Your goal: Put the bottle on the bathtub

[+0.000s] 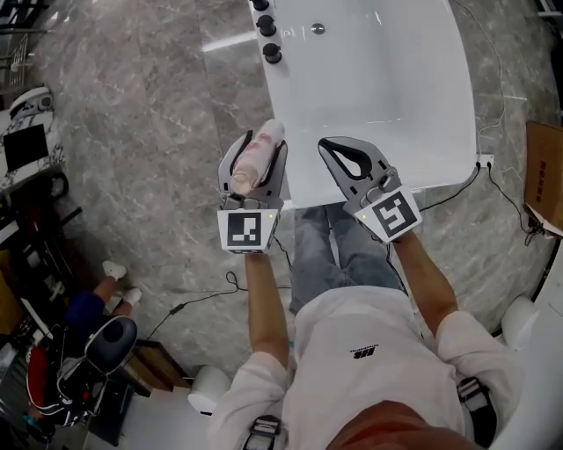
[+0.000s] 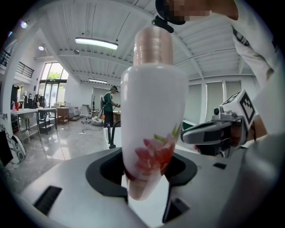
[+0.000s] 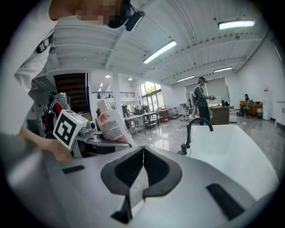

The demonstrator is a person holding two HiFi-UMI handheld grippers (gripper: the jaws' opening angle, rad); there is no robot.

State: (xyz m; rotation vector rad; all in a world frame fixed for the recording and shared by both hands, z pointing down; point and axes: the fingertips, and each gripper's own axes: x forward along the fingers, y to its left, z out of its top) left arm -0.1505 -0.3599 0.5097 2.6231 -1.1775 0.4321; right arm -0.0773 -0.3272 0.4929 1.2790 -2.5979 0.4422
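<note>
A white bottle (image 1: 257,154) with a red flower print and a pinkish cap lies between the jaws of my left gripper (image 1: 255,163), which is shut on it. In the left gripper view the bottle (image 2: 151,120) fills the middle, cap end away from the camera. The left gripper hangs just left of the near corner of the white bathtub (image 1: 422,97). My right gripper (image 1: 350,158) is shut with nothing in it, over the tub's near rim. The right gripper view shows its closed jaws, the bottle (image 3: 111,124) at left and the bathtub (image 3: 231,151) at right.
Black faucet knobs (image 1: 267,26) line the tub's far left rim, and a black spout (image 3: 191,129) shows in the right gripper view. A cable (image 1: 207,294) runs over the marble floor. A cardboard box (image 1: 545,176) stands at right, equipment (image 1: 35,158) at left.
</note>
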